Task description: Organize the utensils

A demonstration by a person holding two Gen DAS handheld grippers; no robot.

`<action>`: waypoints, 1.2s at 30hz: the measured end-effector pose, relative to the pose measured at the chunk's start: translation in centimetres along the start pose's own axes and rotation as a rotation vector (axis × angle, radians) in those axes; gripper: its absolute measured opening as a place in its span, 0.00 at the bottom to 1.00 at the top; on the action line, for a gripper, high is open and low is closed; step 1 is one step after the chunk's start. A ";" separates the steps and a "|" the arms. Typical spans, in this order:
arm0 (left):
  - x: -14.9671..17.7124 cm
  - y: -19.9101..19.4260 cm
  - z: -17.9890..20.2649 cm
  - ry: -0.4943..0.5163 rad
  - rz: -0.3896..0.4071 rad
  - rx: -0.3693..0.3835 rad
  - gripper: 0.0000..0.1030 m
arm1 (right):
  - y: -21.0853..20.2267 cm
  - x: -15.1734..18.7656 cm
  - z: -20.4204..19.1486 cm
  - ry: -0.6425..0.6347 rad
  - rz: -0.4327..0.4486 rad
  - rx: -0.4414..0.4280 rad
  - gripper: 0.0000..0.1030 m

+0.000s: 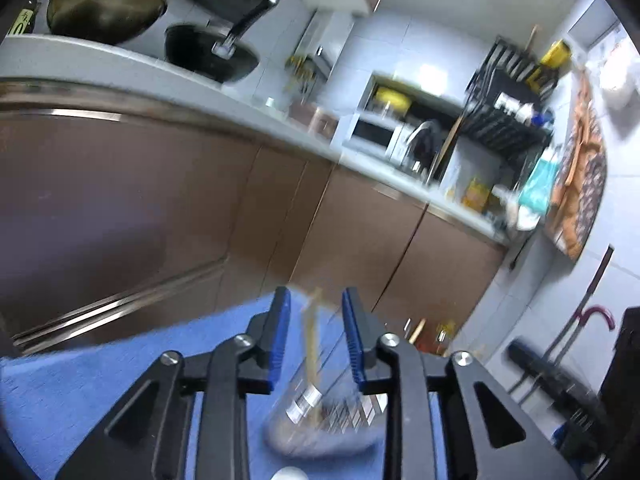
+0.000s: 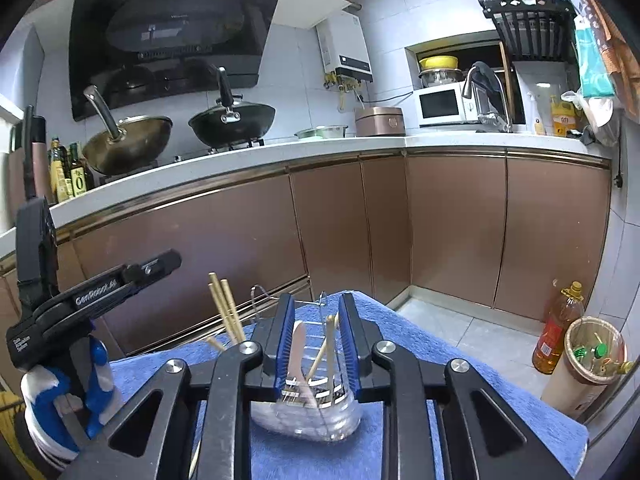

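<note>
blur: left wrist view is smeared, clear utensil holder (image 1: 328,412) barely readable
holder: see-through, on blue towel (image 2: 440,364), chopsticks (image 2: 320,356) inside
left hand-held gripper (image 1: 316,336): spread, pinching nothing
right hand-held gripper (image 2: 316,340): spread too, straddling holder

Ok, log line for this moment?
left tongs: open | right tongs: open | clear holder: on blue towel, utensils inside

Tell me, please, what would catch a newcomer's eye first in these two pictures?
Probably the clear utensil holder on the blue towel, seen between the open blue pads of the right tool, with chopsticks and a pale spoon standing inside. Behind it, two woks sit on the stove at the left, above the brown cabinets.
</note>
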State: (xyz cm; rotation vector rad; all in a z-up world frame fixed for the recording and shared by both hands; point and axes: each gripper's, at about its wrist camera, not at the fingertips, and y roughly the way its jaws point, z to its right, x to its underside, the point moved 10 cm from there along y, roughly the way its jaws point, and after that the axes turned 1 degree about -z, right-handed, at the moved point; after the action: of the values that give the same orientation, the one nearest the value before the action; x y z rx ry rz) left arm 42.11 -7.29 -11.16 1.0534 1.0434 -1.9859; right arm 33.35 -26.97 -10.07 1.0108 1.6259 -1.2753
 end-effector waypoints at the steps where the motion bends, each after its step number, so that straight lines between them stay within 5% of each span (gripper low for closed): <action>1: 0.9 -0.1 -0.8 -0.009 -0.047 -0.008 0.26 | -0.6 0.2 0.1 0.001 0.001 0.004 0.29; 7: 8.6 4.3 -7.3 -0.099 -0.430 -0.118 0.26 | -3.2 2.9 1.3 0.031 -0.044 0.020 0.32; 11: 12.1 8.0 -9.5 -0.134 -0.586 -0.175 0.26 | -3.5 4.9 2.9 0.061 -0.091 0.043 0.32; 18: 14.4 11.7 -9.9 -0.128 -0.721 -0.223 0.21 | -3.4 7.3 6.2 0.124 -0.143 0.085 0.32; 21: 14.7 12.6 -10.2 -0.095 -0.749 -0.278 0.07 | -3.2 7.9 7.1 0.143 -0.154 0.092 0.32; 25: 14.6 12.4 -9.7 -0.050 -0.728 -0.312 0.04 | -3.2 8.7 7.7 0.163 -0.166 0.102 0.32; 28: 13.9 10.6 -9.0 -0.095 -0.661 -0.265 0.04 | -3.6 8.7 8.0 0.167 -0.165 0.108 0.32; 32: 8.3 4.1 -5.9 -0.172 -0.354 -0.103 0.04 | -4.4 8.6 8.4 0.163 -0.157 0.123 0.32; 36: 0.2 -3.8 -1.2 -0.119 0.016 -0.019 0.04 | -4.5 8.8 8.8 0.174 -0.152 0.128 0.33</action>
State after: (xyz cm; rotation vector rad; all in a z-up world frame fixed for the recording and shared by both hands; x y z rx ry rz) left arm 39.37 -4.48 -10.54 0.9189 0.9856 -1.9962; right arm 27.16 -35.40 -18.11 1.1201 1.8008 -1.4413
